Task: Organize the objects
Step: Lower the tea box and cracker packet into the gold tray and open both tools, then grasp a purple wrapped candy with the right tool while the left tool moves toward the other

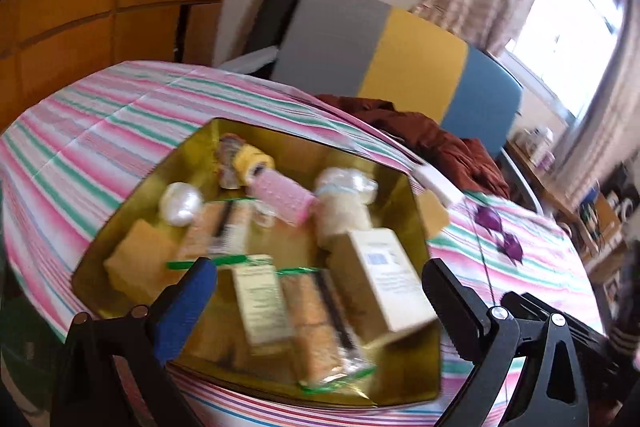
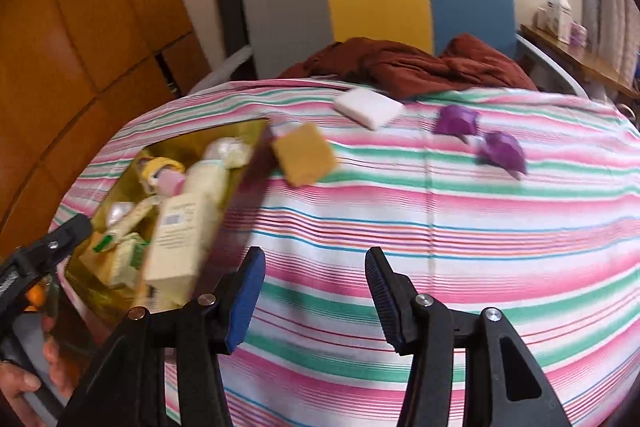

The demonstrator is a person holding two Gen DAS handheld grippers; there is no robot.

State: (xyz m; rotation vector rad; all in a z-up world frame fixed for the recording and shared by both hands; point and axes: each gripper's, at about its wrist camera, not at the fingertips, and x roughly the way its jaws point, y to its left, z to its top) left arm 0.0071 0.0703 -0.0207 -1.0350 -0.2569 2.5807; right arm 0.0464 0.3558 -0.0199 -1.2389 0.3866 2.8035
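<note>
Tin (image 1: 404, 183) on striped cloth, crammed; left gripper (image 1: 316, 291) over it, jaws wide, empty. Box (image 1: 384, 279) inside leans on tin's right wall, may topple if nudged.

Right view: right gripper (image 2: 316, 287) right of tin, jaws wide, empty. Outside tin: one tan block (image 2: 306, 155) touching wall, one white bar (image 2: 368, 107), two purple wraps (image 2: 456, 121).

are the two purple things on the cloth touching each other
Apart. The right wrist view shows striped tablecloth between the nearer purple piece and the farther purple piece; only a thin tail reaches toward the gap.
</note>
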